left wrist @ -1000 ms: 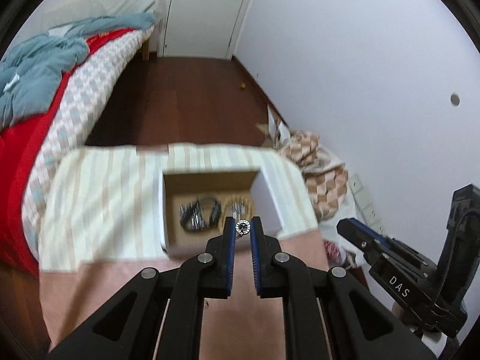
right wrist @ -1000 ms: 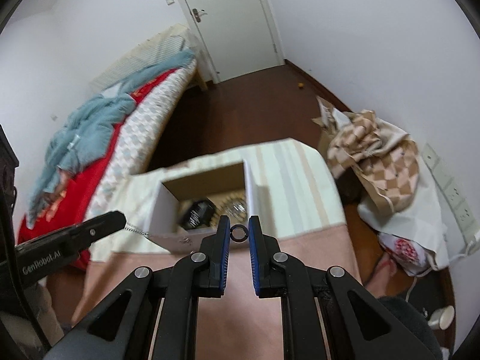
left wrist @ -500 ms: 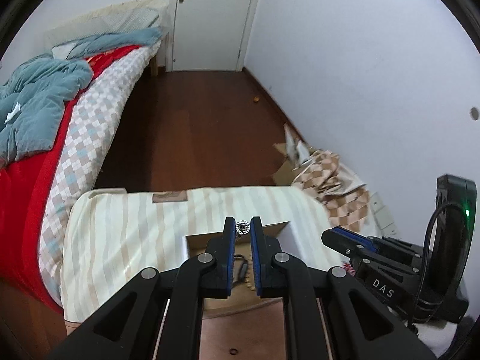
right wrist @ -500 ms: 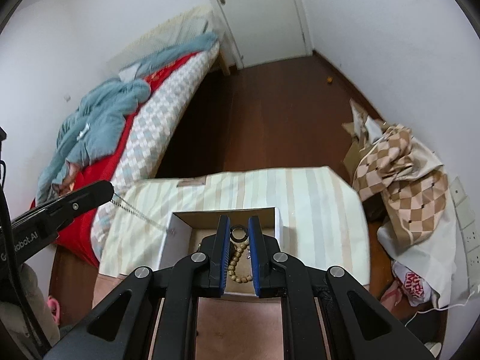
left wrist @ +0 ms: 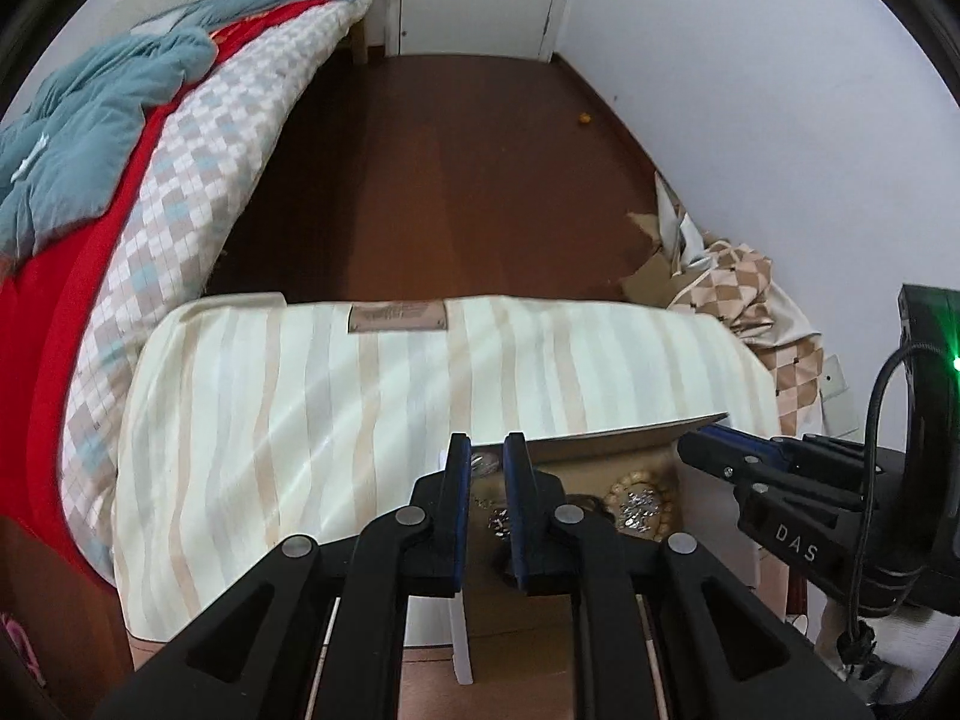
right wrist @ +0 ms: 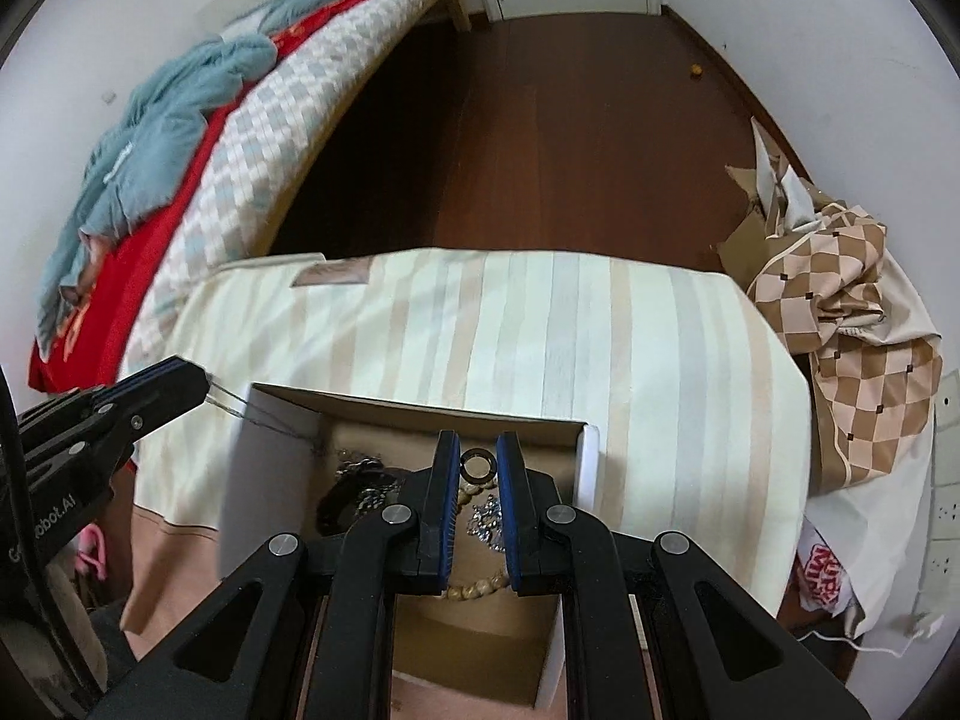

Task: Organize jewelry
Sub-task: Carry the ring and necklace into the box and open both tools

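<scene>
Striped cloth is covering the table, and it's giving the small shiny stuff a soft, pale surface to show up on. The open cardboard box is sitting on its near end as the drop-off spot, already holding a wooden bead bracelet and some sparkly pieces, so the sorting looks well underway. Both grippers are angling down over it. The left gripper is hanging over the box's left edge, pinching a necklace. Its thin chain is trailing from the tips over the box wall, probably so it feeds in without tangling. Its jaws have just been opening a touch, with a blurry silvery bit sitting between them, so a release looks close. The right gripper is squeezing a small ring edge-on at its very tips, right above the box interior, which seems set for a clean drop.
</scene>
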`<state>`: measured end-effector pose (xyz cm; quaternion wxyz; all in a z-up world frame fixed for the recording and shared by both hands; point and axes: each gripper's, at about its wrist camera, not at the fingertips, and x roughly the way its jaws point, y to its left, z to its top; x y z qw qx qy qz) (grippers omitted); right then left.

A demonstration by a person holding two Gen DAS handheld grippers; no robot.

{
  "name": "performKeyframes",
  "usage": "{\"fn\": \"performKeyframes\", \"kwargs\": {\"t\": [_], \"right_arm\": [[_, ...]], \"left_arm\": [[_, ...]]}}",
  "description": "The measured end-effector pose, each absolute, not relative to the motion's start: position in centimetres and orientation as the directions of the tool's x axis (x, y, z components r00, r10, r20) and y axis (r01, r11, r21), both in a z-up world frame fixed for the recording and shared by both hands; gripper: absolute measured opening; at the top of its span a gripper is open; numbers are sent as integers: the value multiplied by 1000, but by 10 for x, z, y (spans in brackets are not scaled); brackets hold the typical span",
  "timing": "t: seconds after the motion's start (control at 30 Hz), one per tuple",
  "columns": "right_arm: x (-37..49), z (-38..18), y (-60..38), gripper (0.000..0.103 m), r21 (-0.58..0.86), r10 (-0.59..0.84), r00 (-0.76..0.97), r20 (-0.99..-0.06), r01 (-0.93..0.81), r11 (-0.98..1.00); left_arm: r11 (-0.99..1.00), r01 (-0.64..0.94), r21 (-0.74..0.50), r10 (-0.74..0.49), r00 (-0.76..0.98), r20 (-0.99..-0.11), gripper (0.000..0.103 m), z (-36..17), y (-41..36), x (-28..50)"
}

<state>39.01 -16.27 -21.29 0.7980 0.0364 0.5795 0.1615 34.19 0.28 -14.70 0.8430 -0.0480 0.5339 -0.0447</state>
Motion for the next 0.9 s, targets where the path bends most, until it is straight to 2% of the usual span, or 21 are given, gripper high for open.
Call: {"fn": "performKeyframes", "kwargs": {"t": [0.13,0.17,0.2,0.23,0.27,0.3,0.43,0.47,0.5,0.57,0.73,0.83,0.9], "right_arm": [[393,-222,-163,15,262,304,236,-923,-194,945],[392,-223,-164,17,267,307,235,-922,-188,945],[391,-223,-165,23,270,308,233,-922,-182,946],[390,-222,-166,30,273,310,236,-921,-176,946],[389,-220,-167,33,279,314,241,-918,-172,945],[387,-217,-171,39,290,325,250,-912,-164,943],[379,-203,-179,40,279,312,291,-904,-152,948],[376,-198,-181,40,273,308,305,-901,-151,950],[373,-194,-183,46,262,298,320,-899,-150,953],[363,-186,-185,56,229,269,350,-897,-153,961],[336,-179,-184,95,75,134,403,-905,-157,985],[317,-187,-182,101,24,84,397,-914,-153,988],[304,-191,-182,101,6,63,392,-918,-145,989]], "left_arm": [[996,9,-87,-83,422,-903,16,-150,3,341],[997,3,-73,-68,425,-903,26,-150,4,340],[998,-2,-70,-63,430,-901,45,-150,4,340],[998,-10,-66,-55,435,-899,57,-149,6,339],[998,-20,-59,-44,446,-894,74,-147,7,337],[998,-23,-58,-41,459,-888,76,-145,9,335],[999,-39,-33,-12,467,-884,79,-142,13,330],[999,-43,-26,-3,469,-883,86,-141,14,327],[999,-45,-21,3,471,-882,94,-141,15,325],[999,-53,-3,23,480,-877,101,-139,16,318],[997,-65,50,76,502,-862,103,-141,13,293],[996,-66,60,85,496,-864,103,-146,10,277],[996,-68,62,88,487,-869,103,-150,8,267]]}}
